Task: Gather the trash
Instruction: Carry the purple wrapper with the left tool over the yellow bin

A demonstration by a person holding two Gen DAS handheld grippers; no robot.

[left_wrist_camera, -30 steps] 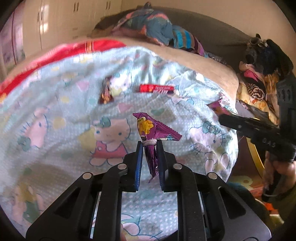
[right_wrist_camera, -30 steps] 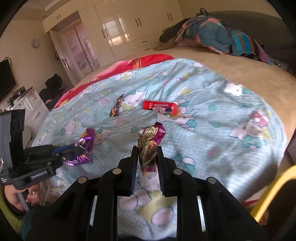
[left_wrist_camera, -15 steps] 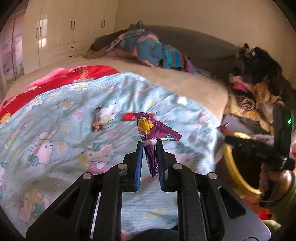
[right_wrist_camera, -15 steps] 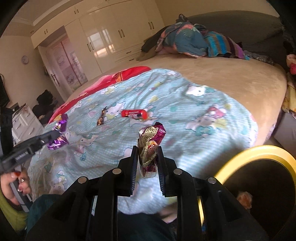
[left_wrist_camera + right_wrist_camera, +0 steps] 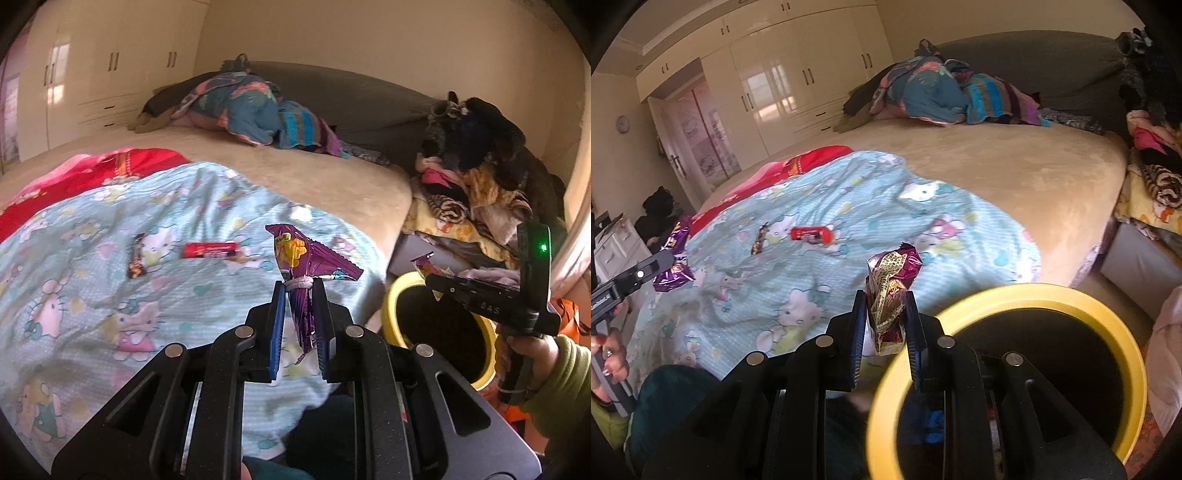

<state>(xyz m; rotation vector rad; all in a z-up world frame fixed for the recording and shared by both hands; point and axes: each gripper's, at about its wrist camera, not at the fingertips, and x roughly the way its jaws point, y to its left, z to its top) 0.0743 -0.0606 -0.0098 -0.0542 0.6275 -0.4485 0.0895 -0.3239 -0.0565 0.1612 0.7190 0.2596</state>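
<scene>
Wrappers clamped in both your grippers: left gripper (image 5: 299, 295) pinches purple wrapper (image 5: 306, 258), right gripper (image 5: 886, 310) pinches gold-maroon wrapper (image 5: 892, 280) near yellow bin (image 5: 1015, 295)

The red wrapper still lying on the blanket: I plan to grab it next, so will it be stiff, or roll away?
The red wrapper looks long, rounded and full, so it is probably fairly stiff and may roll if nudged sideways. Its glossy film could slip in the tongs. The blanket beneath is soft and rumpled, which should slow any rolling.

Crinkled glossy foil wrappers (image 5: 306, 258) (image 5: 892, 288), soft printed cloth blanket (image 5: 110, 295) — matt, glossy plastic bin rim (image 5: 1034, 295)
</scene>
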